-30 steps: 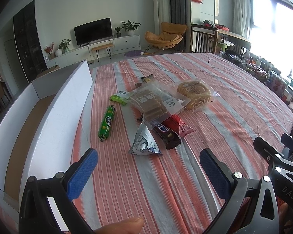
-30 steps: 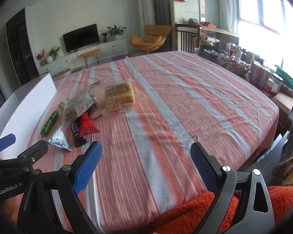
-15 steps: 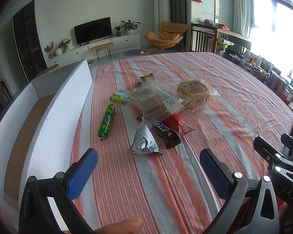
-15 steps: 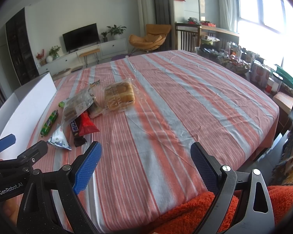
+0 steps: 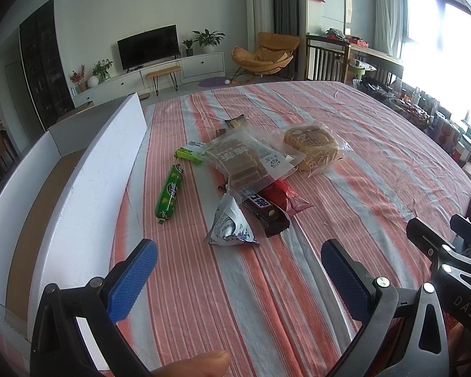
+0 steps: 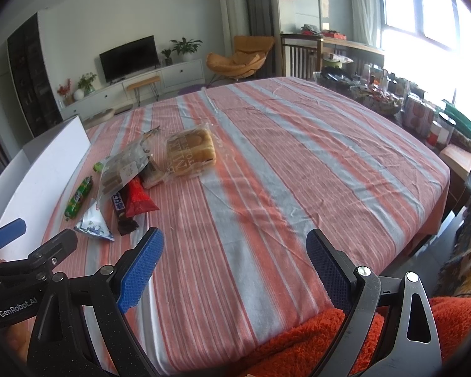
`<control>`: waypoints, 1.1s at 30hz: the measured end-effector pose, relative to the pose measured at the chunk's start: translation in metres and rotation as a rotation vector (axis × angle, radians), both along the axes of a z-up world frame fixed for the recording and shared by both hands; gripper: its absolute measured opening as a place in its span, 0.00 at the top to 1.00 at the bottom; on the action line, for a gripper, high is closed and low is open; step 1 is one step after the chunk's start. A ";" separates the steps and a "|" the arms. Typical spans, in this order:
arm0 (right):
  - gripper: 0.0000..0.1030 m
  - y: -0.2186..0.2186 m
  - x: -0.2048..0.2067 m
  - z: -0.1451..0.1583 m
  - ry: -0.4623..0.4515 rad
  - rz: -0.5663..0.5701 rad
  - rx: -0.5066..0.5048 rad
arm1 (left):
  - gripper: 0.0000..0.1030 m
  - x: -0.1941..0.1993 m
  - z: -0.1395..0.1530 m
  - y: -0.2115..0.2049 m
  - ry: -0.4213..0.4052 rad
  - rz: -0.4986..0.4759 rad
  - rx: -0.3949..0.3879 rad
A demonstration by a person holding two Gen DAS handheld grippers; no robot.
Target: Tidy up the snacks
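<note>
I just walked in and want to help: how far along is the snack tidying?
Nothing looks done: the visible part of the white box holds no snacks. Nothing is in hand; the left gripper and right gripper are open. Left: the whole snack pile, including the green sausage stick and bagged bread.

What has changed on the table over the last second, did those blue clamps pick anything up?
Nothing visibly changed. The left gripper and right gripper both stay open and empty above the striped tablecloth, and the snacks, such as the green sausage stick and the bagged bread, lie where they were beside the white box.
</note>
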State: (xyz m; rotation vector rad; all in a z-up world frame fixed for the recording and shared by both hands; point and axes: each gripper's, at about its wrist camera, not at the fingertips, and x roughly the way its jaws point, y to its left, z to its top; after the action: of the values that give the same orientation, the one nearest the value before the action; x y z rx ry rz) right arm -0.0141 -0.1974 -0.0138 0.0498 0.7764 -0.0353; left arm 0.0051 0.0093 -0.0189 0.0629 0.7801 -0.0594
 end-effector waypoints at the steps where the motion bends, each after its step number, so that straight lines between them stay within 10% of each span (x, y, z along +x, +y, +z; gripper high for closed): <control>1: 0.08 0.000 0.000 0.000 0.000 0.000 0.000 | 0.00 0.000 0.000 0.000 -0.002 0.000 0.001; 22: 0.08 -0.002 0.003 -0.005 0.022 0.000 0.014 | 0.00 0.003 -0.006 0.003 0.044 0.000 -0.007; 33: 0.09 -0.051 0.015 -0.029 0.166 -0.122 0.274 | 0.00 0.014 -0.011 0.060 0.174 0.099 -0.158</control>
State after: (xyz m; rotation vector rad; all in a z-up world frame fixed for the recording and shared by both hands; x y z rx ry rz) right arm 0.0007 -0.2489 -0.0425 0.3580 0.9399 -0.0490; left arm 0.0187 0.0689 -0.0301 -0.1328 0.9492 -0.0328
